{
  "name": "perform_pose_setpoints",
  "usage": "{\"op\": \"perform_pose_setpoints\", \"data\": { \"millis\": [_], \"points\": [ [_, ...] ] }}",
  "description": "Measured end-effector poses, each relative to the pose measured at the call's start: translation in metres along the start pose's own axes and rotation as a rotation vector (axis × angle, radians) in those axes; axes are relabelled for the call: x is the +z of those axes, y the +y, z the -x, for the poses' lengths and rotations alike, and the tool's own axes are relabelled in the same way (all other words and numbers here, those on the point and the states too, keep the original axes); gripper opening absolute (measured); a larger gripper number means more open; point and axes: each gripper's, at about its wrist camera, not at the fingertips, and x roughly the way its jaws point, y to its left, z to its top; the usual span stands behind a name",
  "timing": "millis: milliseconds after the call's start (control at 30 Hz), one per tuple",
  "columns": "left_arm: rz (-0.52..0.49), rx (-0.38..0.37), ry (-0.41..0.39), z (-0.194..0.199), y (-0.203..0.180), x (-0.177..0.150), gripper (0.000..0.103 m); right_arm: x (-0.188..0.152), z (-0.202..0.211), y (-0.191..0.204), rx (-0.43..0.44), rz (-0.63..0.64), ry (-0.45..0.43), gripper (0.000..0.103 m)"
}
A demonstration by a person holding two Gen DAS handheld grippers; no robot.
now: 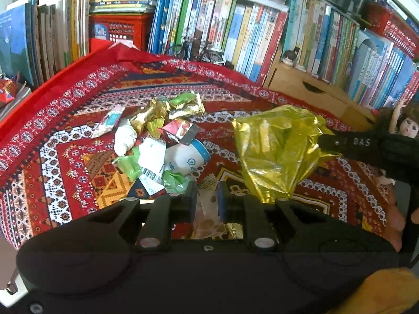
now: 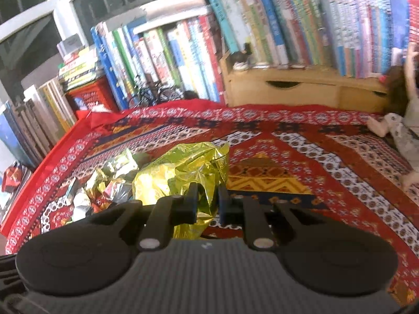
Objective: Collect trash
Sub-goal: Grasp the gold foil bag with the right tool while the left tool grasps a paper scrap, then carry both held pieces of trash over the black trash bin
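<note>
Nearest my left wrist camera, my left hand-held gripper [image 1: 207,198] sits at the lower centre of the frame, its jaws nearly closed and pinching a crinkled clear and gold wrapper [image 1: 209,222]. Just beyond it, left of centre, lies the trash pile [image 1: 157,141] on the patterned red cloth [image 1: 65,157] covering the worktop: wrappers, crumpled paper and a white paper cup [image 1: 188,157] on its side. At right of centre the yellow plastic bag [image 1: 275,151] hangs bunched, gripped by my right hand-held gripper [image 1: 324,144] reaching in from the right edge. In the right wrist view, that gripper [image 2: 207,201] is closed tight on the yellow bag [image 2: 183,172] at frame centre, the pile at lower left. Books [image 1: 235,26] line the top.
</note>
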Motion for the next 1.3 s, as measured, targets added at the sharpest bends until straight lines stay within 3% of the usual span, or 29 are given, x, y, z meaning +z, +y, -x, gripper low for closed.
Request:
{"op": "perform_pose_setpoints", "data": {
  "millis": [433,767,1033,1300],
  "points": [
    [0.011,-0.021,-0.041,0.077,0.034,-0.041,0.015,-0.038,0.078,0.016,-0.03,-0.068,-0.064,0.018],
    [-0.049,-0.073,-0.058,0.146,0.085,-0.09,0.015,-0.106,0.157,0.045,-0.094,-0.132,-0.122,0.018],
    [-0.068,-0.074,-0.032,0.181,0.118,-0.132,0.015,-0.157,0.201,0.07,-0.118,-0.124,-0.092,0.018],
    [-0.005,-0.008,-0.026,0.21,0.133,-0.174,0.015,-0.187,0.215,0.084,-0.051,-0.07,-0.051,0.018]
  ]
}}
